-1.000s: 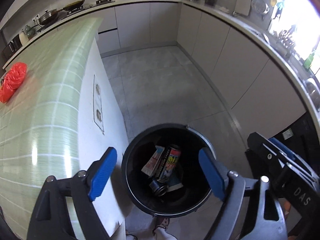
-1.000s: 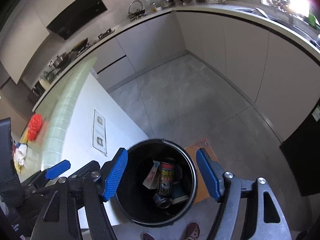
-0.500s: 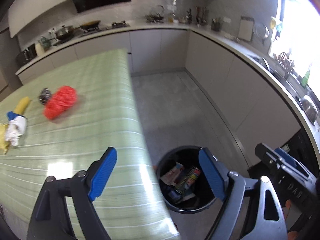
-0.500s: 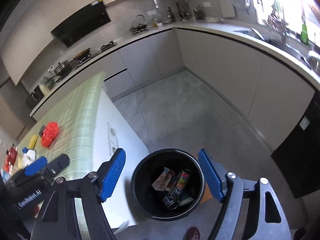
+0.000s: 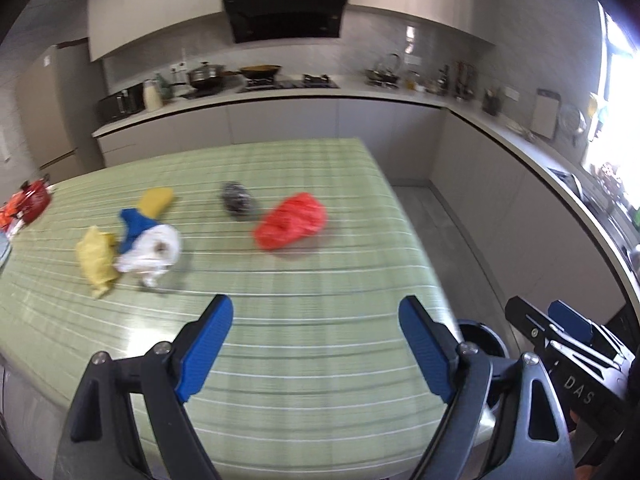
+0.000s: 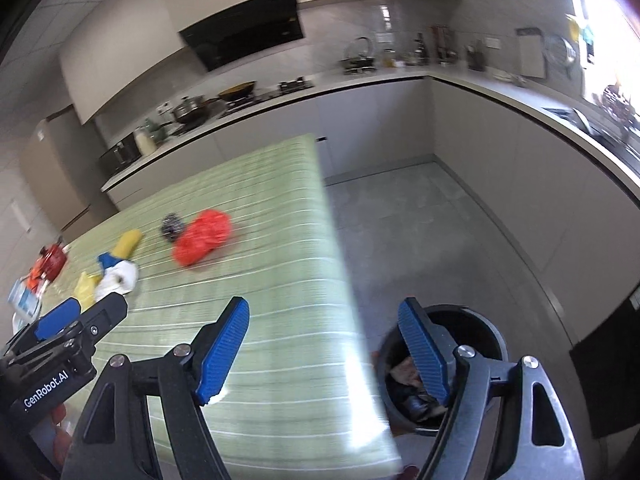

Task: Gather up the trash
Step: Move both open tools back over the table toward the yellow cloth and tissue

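On the green striped table point(image 5: 320, 280) lie a red plastic bag point(image 5: 290, 222), a dark crumpled ball point(image 5: 237, 197), a yellow piece point(image 5: 157, 200), a blue-and-white wad point(image 5: 150, 246) and a yellow wrapper point(image 5: 96, 260). My left gripper point(image 5: 314, 320) hangs open and empty over the table's near part. My right gripper point(image 6: 323, 312) is open and empty too, above the table's right edge. The black bin point(image 6: 476, 328) stands on the floor beside that edge, with a can and wrappers inside. The red bag point(image 6: 202, 236) also shows in the right wrist view.
Red and orange packets point(image 5: 28, 204) lie at the table's far left end. Grey kitchen cabinets point(image 6: 500, 140) with a stove and pots run along the back and right walls. A grey tiled floor point(image 6: 420, 220) lies between them and the table. A black appliance point(image 6: 608, 368) stands right of the bin.
Both grippers rose and swung left, from above the bin to over the table. The table's trash has come into view and the bin has slid to the lower right.
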